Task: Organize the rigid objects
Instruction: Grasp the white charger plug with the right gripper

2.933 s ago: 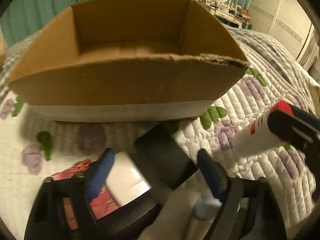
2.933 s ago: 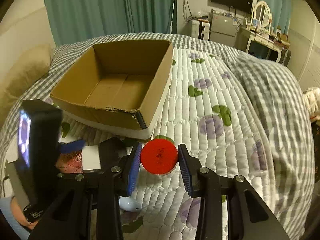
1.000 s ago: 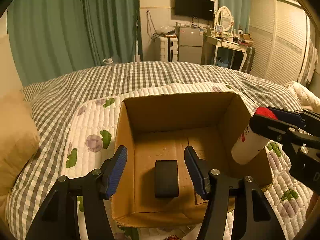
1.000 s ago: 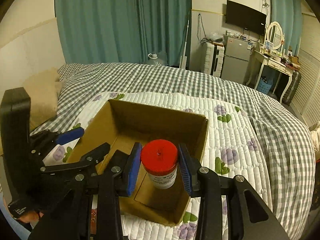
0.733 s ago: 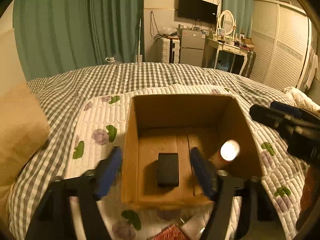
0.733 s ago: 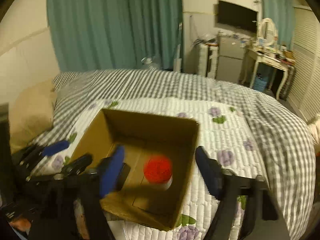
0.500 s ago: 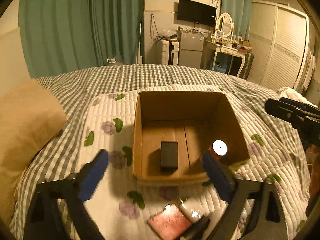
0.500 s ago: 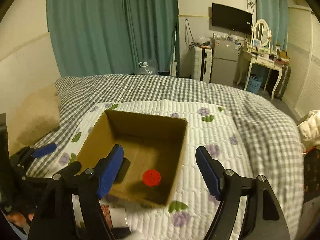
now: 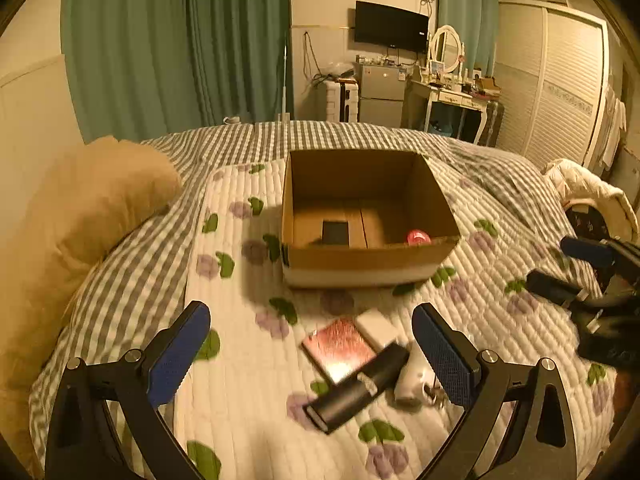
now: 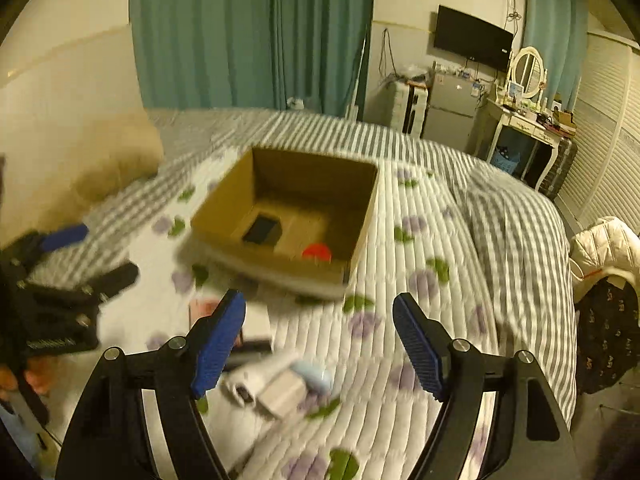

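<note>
An open cardboard box (image 9: 360,258) (image 10: 276,266) stands on the quilted bed. Inside it lie a black flat case (image 9: 335,232) (image 10: 262,230) and a red-capped bottle (image 9: 418,237) (image 10: 317,252). In front of the box lie a red booklet (image 9: 338,346), a white block (image 9: 378,326), a black bar (image 9: 358,388) and a white device (image 9: 410,378) (image 10: 256,384). My left gripper (image 9: 310,354) is open and empty above these items. My right gripper (image 10: 318,346) is open and empty, held back from the box; it also shows in the left wrist view (image 9: 580,272).
A tan pillow (image 9: 80,216) lies at the left of the bed. A white jacket (image 10: 608,248) lies off the bed's right side. Curtains, a television and a dresser stand far behind. The left gripper appears at the left of the right wrist view (image 10: 60,264).
Both grippers let go of their objects into the box, opened wide and pulled back and up from it. The black case and red-capped bottle now rest inside the box.
</note>
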